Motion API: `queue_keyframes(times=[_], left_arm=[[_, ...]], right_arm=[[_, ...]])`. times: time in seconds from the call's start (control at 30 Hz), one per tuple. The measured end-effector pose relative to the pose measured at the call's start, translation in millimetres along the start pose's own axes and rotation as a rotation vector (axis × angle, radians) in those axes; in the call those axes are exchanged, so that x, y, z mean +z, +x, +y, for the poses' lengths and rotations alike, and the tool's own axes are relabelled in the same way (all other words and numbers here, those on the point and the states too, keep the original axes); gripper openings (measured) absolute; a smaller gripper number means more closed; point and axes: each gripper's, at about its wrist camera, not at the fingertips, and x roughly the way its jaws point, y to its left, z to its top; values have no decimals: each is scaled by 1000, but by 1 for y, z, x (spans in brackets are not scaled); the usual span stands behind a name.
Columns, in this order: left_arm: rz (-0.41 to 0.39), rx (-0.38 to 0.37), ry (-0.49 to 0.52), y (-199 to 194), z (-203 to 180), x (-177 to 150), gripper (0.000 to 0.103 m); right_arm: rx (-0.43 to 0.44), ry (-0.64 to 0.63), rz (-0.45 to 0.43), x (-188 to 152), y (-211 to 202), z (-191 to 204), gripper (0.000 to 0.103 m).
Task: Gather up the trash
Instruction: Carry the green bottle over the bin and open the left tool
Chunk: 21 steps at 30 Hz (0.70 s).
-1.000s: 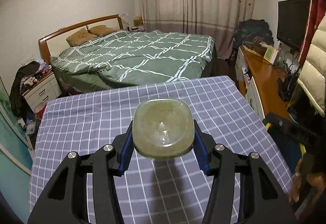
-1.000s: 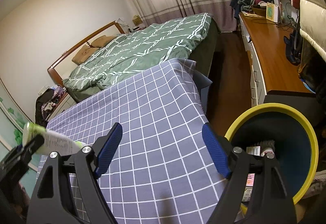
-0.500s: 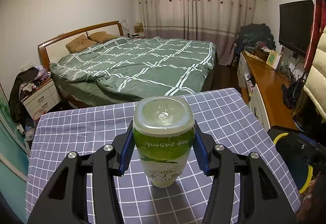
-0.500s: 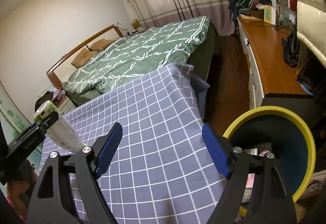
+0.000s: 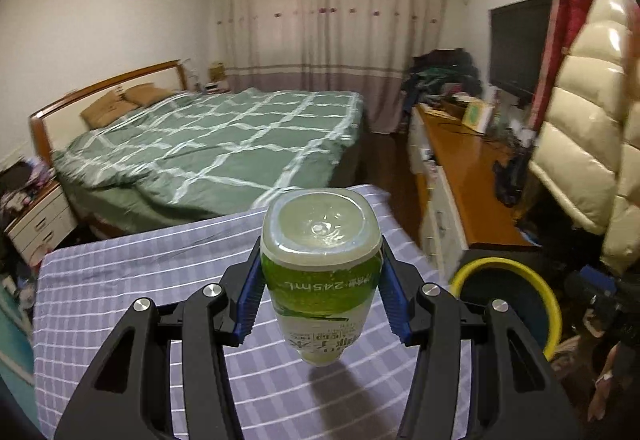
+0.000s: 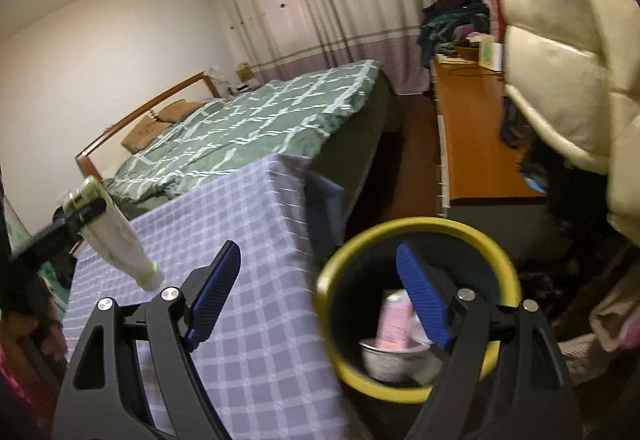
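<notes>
My left gripper [image 5: 320, 292] is shut on a green-labelled plastic bottle [image 5: 320, 272], held upside down with its base toward the camera, above the checked tablecloth [image 5: 120, 280]. The bottle also shows in the right wrist view [image 6: 120, 236], at the left, hanging cap-down over the table. My right gripper [image 6: 320, 304] is open and empty, above the table's right edge and the yellow-rimmed bin [image 6: 416, 228]. The bin [image 5: 548, 304] stands on the floor right of the table and holds a pink carton [image 6: 394, 324] and other trash.
A bed with a green checked cover [image 5: 224, 143] lies beyond the table. A wooden cabinet [image 5: 460, 167] runs along the right wall with a TV [image 5: 520, 43] above it. A cream puffer jacket [image 5: 580, 139] hangs at the right, close to the bin.
The left gripper has carried the bottle up and to the right, toward the bin. The right gripper has swung right, so the bin now sits between its fingers in view.
</notes>
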Motion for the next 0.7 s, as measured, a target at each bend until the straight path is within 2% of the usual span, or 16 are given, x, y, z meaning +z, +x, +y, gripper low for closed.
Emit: queue_keyframes(times=[0.23, 0.37, 0.5, 0.7], left_arm=[[25, -171, 70, 13, -88, 10, 52], [69, -273, 105, 32, -149, 8, 52], [114, -330, 129, 53, -198, 0, 52], [208, -357, 119, 97, -240, -12, 52]], right_arm=[[-77, 43, 16, -20, -27, -52, 76], [-122, 60, -4, -27, -44, -71, 76], [-163, 75, -31, -28, -56, -87, 76], [-190, 120, -43, -28, -63, -107, 76]])
